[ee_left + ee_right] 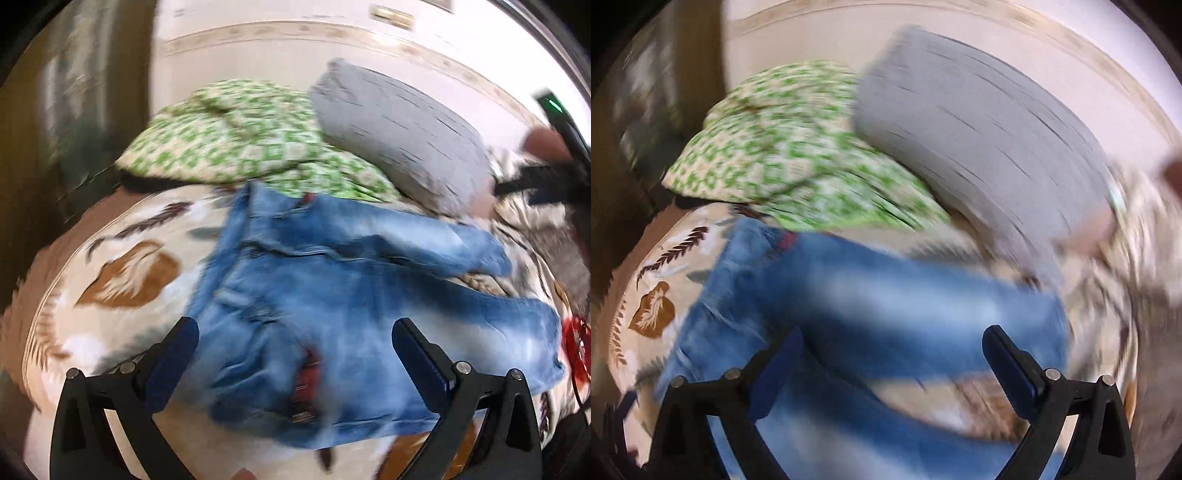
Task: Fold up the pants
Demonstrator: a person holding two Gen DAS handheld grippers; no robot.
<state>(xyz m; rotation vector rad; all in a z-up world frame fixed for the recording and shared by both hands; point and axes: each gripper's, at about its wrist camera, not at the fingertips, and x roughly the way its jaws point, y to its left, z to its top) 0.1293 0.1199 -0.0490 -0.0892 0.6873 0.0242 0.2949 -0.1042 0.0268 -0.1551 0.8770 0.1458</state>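
at the far left of the left wrist view a dark wooden piece of furniture (55, 122) stands blurred beside the bed (122, 280), whose cover is cream with brown leaf and feather prints. further along, a green-and-white checked pillow (229, 136) lies at the head of the bed, and a grey pillow (399, 136) leans just beside it, overlapping its right edge. the blue jeans (332, 295) lie on the bed cover in front of both pillows, waist toward the green pillow and the two legs stretching to the right, a strip of cover showing between them. the left gripper (295, 347) hangs above the jeans with its jaws spread wide and nothing between the pads; it has let go. at the right edge the right gripper (546, 177) shows as a dark smear near a hand (543, 142). in the right wrist view, heavily blurred, the right gripper (892, 356) is likewise released, jaws wide apart over the jeans (868, 295), clasping nothing, with the grey pillow (979, 140) beyond.
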